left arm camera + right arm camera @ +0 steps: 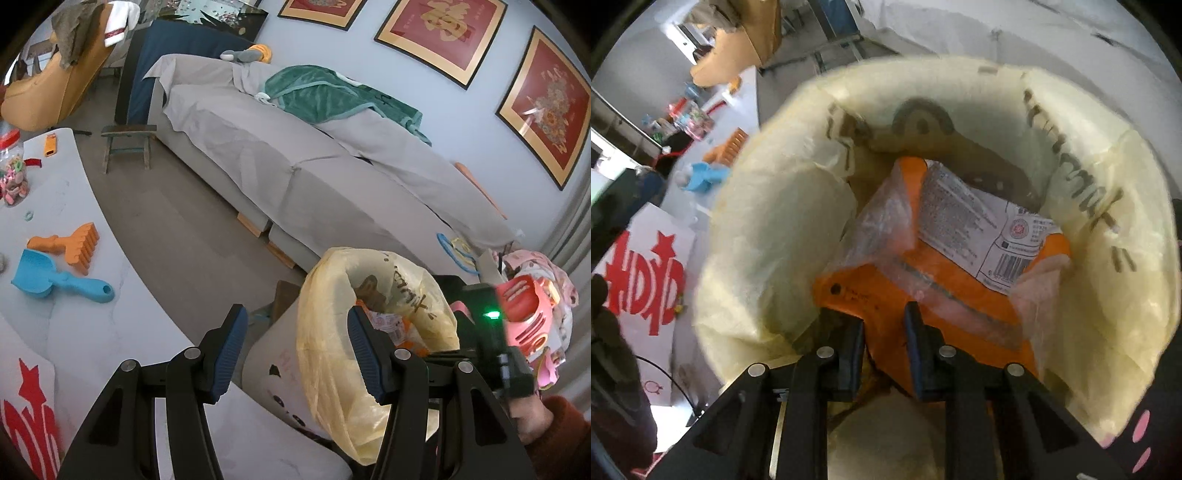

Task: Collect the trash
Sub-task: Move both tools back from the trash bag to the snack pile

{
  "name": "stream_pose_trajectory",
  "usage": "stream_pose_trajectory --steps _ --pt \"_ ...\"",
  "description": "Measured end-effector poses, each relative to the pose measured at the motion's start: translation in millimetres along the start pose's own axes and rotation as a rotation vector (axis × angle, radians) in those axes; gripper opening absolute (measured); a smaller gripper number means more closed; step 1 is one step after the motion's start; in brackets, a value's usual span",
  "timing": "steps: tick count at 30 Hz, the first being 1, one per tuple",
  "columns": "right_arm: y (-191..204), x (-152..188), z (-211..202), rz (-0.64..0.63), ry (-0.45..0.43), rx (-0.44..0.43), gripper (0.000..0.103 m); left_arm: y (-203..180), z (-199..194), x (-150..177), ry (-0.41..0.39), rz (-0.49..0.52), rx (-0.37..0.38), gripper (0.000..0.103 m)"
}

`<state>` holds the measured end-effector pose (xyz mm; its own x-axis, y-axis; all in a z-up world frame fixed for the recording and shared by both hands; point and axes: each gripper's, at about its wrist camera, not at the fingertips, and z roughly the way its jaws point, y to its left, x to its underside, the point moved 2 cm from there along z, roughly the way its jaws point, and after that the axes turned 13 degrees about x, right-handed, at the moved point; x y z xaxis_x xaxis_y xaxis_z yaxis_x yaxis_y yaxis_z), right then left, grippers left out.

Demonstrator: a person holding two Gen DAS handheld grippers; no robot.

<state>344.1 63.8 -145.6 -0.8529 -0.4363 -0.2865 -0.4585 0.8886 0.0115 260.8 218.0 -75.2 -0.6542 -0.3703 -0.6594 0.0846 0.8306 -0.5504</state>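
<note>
Jaws of the right gripper [884,343] are seen narrowly parted over the orange snack wrapper [934,266], whose near edge lies between them; whether it is pinched cannot be told. That wrapper lies inside the yellow-lined trash bin [746,236], at twelve o'clock from the jaws. Left gripper [295,354] is held spread and empty, the bin at its one o'clock. Drop-off appears in hand; next, withdrawal toward the desk [74,206] would be called for.
</note>
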Motion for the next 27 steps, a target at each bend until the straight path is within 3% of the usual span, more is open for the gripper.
stream_pose_trajectory --steps 4,10,14,20,27 --pt "1 11 -36 -0.003 -0.128 0.016 0.031 -14 -1 2 -0.004 0.010 0.012 0.057" --pt "-10 39 -102 -0.013 -0.311 0.110 0.031 -55 1 8 0.007 0.075 0.058 0.057" --pt "-34 77 -146 0.061 -0.407 0.195 0.031 -87 5 16 0.027 0.117 0.099 0.057" --pt "-90 146 -195 0.167 -0.465 0.287 0.031 -140 21 43 0.102 0.199 0.211 0.057" --pt "-131 228 -224 0.285 -0.485 0.404 0.031 -199 55 96 0.294 0.274 0.350 0.057"
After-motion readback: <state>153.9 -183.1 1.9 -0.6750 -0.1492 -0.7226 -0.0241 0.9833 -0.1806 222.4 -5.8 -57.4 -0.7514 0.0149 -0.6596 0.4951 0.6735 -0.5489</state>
